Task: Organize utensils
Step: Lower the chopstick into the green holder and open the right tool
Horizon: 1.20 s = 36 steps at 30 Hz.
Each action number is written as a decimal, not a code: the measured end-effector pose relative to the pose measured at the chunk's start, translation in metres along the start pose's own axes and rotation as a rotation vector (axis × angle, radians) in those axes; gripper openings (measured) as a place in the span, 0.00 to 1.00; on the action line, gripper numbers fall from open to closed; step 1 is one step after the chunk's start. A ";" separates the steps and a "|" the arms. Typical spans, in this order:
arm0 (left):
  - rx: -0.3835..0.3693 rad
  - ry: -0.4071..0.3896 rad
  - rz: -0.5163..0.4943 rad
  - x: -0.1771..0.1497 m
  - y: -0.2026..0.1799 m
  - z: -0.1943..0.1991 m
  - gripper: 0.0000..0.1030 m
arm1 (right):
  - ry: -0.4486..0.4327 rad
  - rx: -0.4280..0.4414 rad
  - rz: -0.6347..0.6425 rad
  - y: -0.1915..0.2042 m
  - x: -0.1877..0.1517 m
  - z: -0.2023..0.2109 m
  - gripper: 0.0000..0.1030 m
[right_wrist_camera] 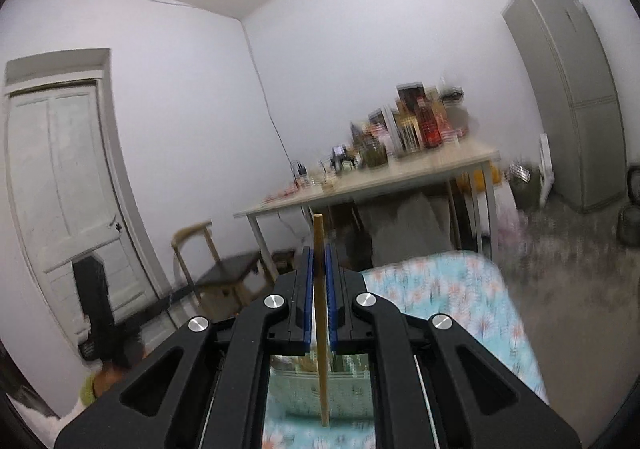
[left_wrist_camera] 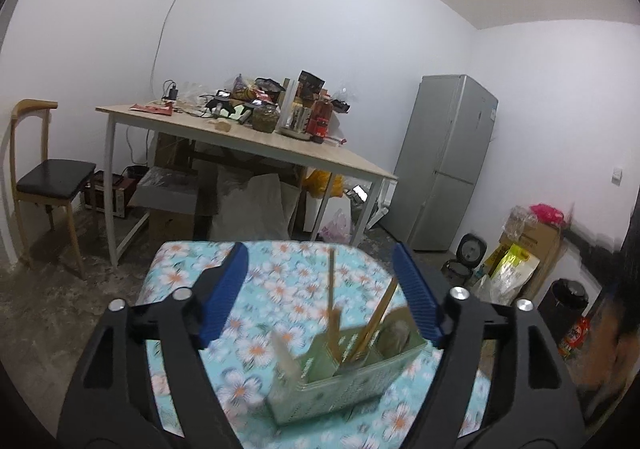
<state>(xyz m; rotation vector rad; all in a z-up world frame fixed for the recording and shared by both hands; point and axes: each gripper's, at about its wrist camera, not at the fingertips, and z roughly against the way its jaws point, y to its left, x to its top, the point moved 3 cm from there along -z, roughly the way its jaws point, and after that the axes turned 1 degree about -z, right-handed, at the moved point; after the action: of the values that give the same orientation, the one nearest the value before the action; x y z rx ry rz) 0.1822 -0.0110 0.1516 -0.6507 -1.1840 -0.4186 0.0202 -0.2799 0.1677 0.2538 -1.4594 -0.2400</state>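
A pale green perforated utensil basket (left_wrist_camera: 348, 389) stands on a floral blue tablecloth (left_wrist_camera: 280, 289). It holds upright wooden chopsticks (left_wrist_camera: 332, 301) and a white utensil (left_wrist_camera: 286, 357). My left gripper (left_wrist_camera: 320, 269) is open and empty above and behind the basket, blue pads wide apart. My right gripper (right_wrist_camera: 319, 269) is shut on a single wooden chopstick (right_wrist_camera: 320, 313), held upright above the basket (right_wrist_camera: 320, 389), whose rim shows between the gripper's arms. The chopstick's lower end hangs in front of the basket wall.
A wooden table (left_wrist_camera: 248, 137) cluttered with bottles and packets stands behind, with boxes and bags under it. A chair (left_wrist_camera: 44, 177) is at left, a grey fridge (left_wrist_camera: 448, 161) at right. Bags and bins (left_wrist_camera: 520, 249) line the right wall. A white door (right_wrist_camera: 68, 189) shows in the right wrist view.
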 end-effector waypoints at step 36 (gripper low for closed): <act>0.104 0.249 -0.067 -0.150 0.013 0.024 0.91 | 0.142 -0.046 0.159 0.017 -0.047 -0.122 0.37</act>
<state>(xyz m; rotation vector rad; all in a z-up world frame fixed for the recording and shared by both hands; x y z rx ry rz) 0.1234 0.0096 0.0123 -0.4553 -0.9848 -0.4772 0.1374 -0.2459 0.1173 0.1144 -1.3237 -0.1244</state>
